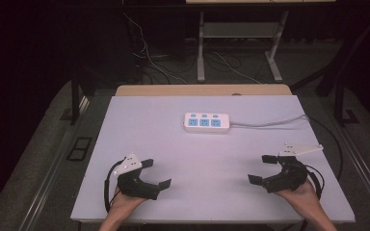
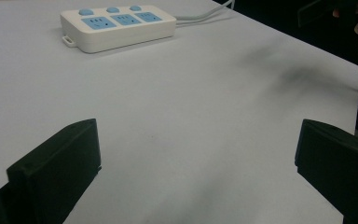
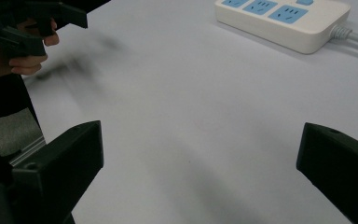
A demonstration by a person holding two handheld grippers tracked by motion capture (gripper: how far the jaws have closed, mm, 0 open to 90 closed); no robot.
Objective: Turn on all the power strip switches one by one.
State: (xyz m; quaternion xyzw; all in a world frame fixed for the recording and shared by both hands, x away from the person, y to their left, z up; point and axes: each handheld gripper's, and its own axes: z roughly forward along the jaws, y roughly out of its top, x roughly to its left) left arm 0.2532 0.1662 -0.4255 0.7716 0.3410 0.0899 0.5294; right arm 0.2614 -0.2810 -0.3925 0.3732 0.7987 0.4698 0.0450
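Resting near the front edge of the table [image 1: 125, 202], the left gripper [image 1: 155, 173] and the right gripper [image 1: 264, 168] sit well apart in the high view, each with its jaws spread and nothing between them. The power strip [image 1: 206, 122] lies toward the back edge, about midway across, its cable [image 1: 270, 123] trailing off to the right edge.

From the left gripper view, the left gripper [image 2: 196, 154] has its jaws wide apart over bare tabletop, and the power strip [image 2: 117, 26] sits far ahead at the upper left, blue sockets facing up.

From the right gripper view, the right gripper [image 3: 200, 154] is likewise gaping and empty, with the power strip [image 3: 284, 18] at the upper right and the other gripper off at the upper left.

This looks like the starting stance, before any approach. The next move would call for carrying one gripper forward to the strip, squaring its jaws across the body or over a switch.
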